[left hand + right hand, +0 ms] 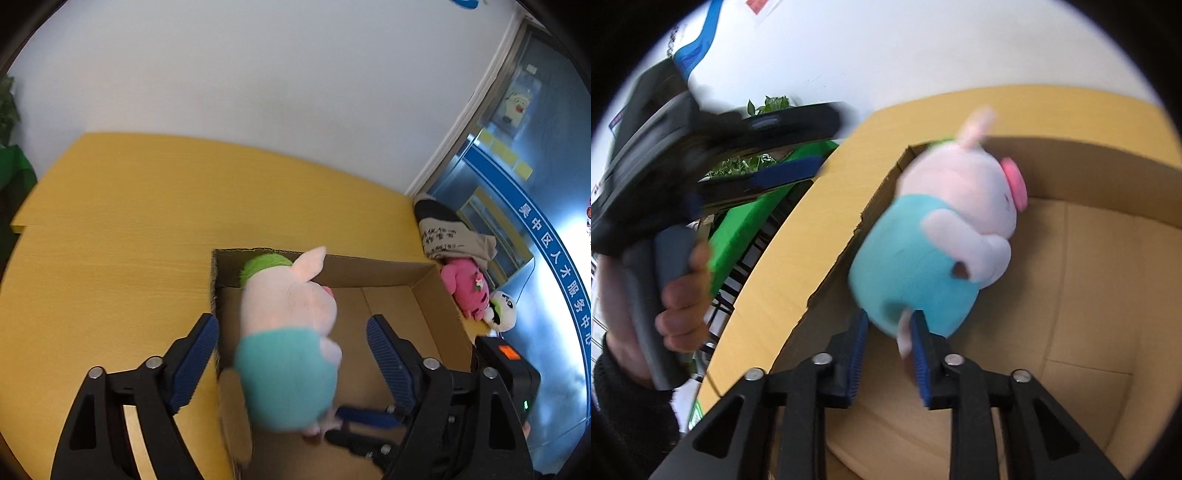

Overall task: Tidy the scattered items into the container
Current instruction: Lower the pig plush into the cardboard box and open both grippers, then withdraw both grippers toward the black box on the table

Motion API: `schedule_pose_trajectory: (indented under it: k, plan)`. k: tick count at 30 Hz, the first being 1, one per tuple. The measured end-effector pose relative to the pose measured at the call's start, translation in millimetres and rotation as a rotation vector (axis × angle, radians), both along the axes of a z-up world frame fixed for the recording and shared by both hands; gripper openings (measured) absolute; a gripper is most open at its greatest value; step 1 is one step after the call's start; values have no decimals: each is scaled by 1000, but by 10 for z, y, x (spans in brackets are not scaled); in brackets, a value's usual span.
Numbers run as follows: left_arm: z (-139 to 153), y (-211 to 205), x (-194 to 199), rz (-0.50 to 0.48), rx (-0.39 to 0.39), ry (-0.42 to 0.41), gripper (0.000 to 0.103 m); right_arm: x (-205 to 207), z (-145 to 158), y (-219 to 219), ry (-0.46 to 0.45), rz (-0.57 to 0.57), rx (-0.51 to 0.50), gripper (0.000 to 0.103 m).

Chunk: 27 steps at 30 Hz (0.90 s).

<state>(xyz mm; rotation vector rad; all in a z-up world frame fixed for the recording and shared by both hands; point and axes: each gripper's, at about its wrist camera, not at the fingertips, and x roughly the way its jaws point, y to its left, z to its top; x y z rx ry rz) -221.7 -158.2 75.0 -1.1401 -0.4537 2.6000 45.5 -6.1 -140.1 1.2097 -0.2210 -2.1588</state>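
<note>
A plush pig [288, 332] [942, 240] with a teal body hangs blurred over the left end of an open cardboard box [369, 266] [1071, 158]. My left gripper [291, 321] [820, 144] is open wide, its pads on either side of the pig without touching it. My right gripper [890, 317] [343, 424] sits under the pig with its jaws partly apart. One pink leg lies against the right pad, with a gap to the other. A green plush [264, 264] rests in the box's far left corner. A pink plush [465, 288] and a white plush [502, 306] lie outside the right wall.
The box stands on a yellow table [129, 221] against a white wall. A beige printed cloth [450, 240] lies behind the pink plush. A hand [683, 302] grips the left gripper's handle. Green furniture [750, 229] and plants stand beyond the table's left edge.
</note>
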Motion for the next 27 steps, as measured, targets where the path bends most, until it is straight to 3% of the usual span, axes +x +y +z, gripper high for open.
schedule_pose_trajectory:
  k: [1,2,3,5,7,8,10,12,17,19,22,27]
  plan:
    - [56,-17,147,13,-11,18,93,135,37,85,12,-19,-2,61]
    - [114,-23,345,28,-28,43,94,282,80,181,28,-41,1,73]
    - [163,-9,549,43,-48,70,95,313,163,319,51,-58,8,74]
    - [206,33,878,72,-74,112,101,-214,637,656,110,-75,40,77]
    - [210,155,1192,98,-91,156,103,-729,902,524,169,-92,88,79]
    - [180,252,1321,101,-100,173,103,-683,947,520,198,-99,115,79]
    - [69,436,1485,98,-114,183,103,-766,1175,1100,235,-119,151,79]
    - [-117,673,1555,66,-119,159,103,-817,1295,1398,251,-150,186,79]
    - [-618,1036,1573,44,-152,53,103,-811,910,2320,154,-268,260,79]
    - [-764,1094,1583,47,-126,20,103,-789,794,2544,141,-287,260,77]
    - [-842,1221,1628,40,-167,12,102,-767,772,2706,170,-304,304,77]
    - [-814,1355,1701,11,-208,-4,102,-836,780,2881,159,-341,272,77]
